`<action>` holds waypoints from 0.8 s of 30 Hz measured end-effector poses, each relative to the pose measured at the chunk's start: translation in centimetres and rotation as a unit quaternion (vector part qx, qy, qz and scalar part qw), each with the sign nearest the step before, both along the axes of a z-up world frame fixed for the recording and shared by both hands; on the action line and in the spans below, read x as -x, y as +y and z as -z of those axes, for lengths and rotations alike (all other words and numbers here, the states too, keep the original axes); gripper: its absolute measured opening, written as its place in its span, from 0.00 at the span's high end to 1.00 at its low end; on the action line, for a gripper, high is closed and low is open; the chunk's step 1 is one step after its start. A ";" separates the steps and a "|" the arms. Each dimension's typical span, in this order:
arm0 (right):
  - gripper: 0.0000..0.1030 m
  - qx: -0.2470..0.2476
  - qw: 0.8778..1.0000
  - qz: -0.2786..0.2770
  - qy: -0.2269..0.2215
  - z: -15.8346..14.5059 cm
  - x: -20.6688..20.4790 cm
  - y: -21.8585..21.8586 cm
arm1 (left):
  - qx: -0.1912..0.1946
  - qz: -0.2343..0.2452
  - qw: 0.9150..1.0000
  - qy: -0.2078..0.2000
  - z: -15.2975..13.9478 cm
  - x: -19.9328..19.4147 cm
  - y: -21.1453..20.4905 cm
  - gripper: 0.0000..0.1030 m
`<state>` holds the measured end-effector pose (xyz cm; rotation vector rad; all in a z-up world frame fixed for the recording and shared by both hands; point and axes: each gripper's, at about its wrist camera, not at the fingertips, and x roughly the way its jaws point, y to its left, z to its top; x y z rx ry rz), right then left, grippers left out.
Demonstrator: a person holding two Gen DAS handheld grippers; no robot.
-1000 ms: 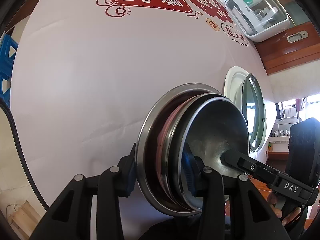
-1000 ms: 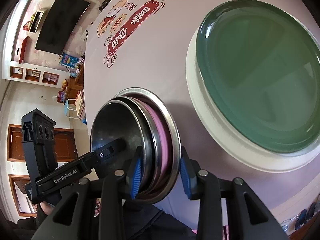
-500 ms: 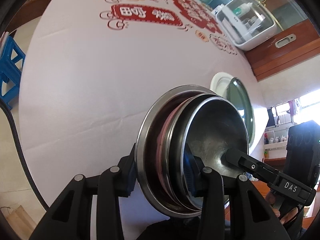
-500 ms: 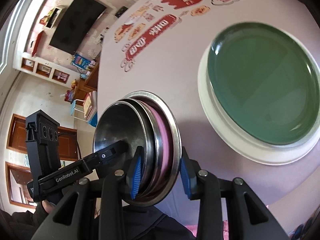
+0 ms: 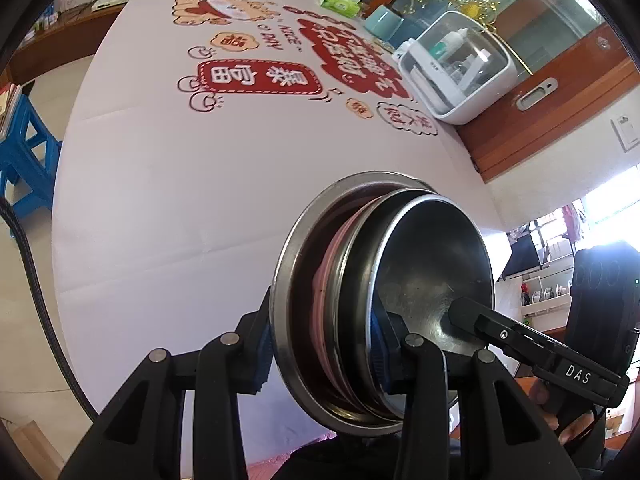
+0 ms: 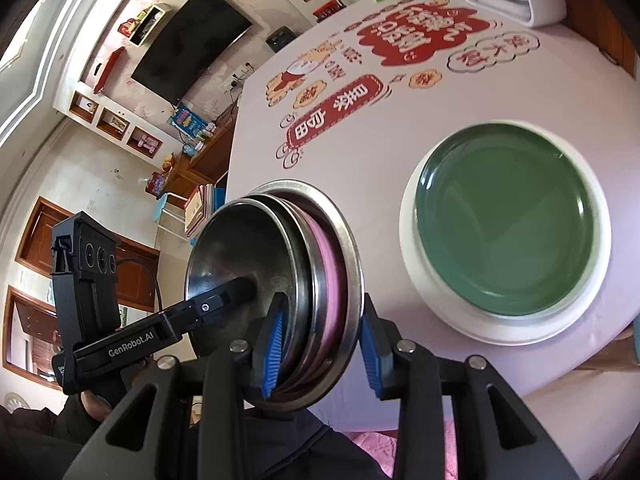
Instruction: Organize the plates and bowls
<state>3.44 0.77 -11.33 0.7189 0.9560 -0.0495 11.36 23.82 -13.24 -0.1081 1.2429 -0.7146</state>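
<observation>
Both grippers hold one stack of round shiny metal bowls (image 5: 384, 300) with a pink bowl (image 6: 326, 272) tucked inside it. In the left wrist view the stack fills the lower middle of the frame. The left gripper (image 5: 320, 348) has its jaws nearly closed, squeezing the stack's rims from both sides with its blue pads. The right gripper shows at the lower right of that view, with one black finger (image 5: 480, 320) resting inside the innermost bowl.

In the right wrist view the stack (image 6: 280, 288) sits at the lower middle, tipped on its edge. The right gripper (image 6: 320, 348) has its jaws pressed on the rims too, one blue pad inside and one outside. The left gripper's black finger (image 6: 224, 298) reaches into the bowl from the lower left.

A round dark green plate (image 6: 506, 218) lies on a round white plate (image 6: 412, 264) at the right of that frame, near the stack. They rest on a white tablecloth with red cartoon pictures (image 5: 180, 184). A white plastic box with a clear lid (image 5: 456, 68) stands at the upper right of the left wrist view.
</observation>
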 end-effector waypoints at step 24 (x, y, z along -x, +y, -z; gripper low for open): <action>0.67 0.057 0.998 -0.036 -0.008 -2.4 3.6 -8.9 | 0.013 0.001 1.000 -0.017 -1.7 3.7 -10.0 0.63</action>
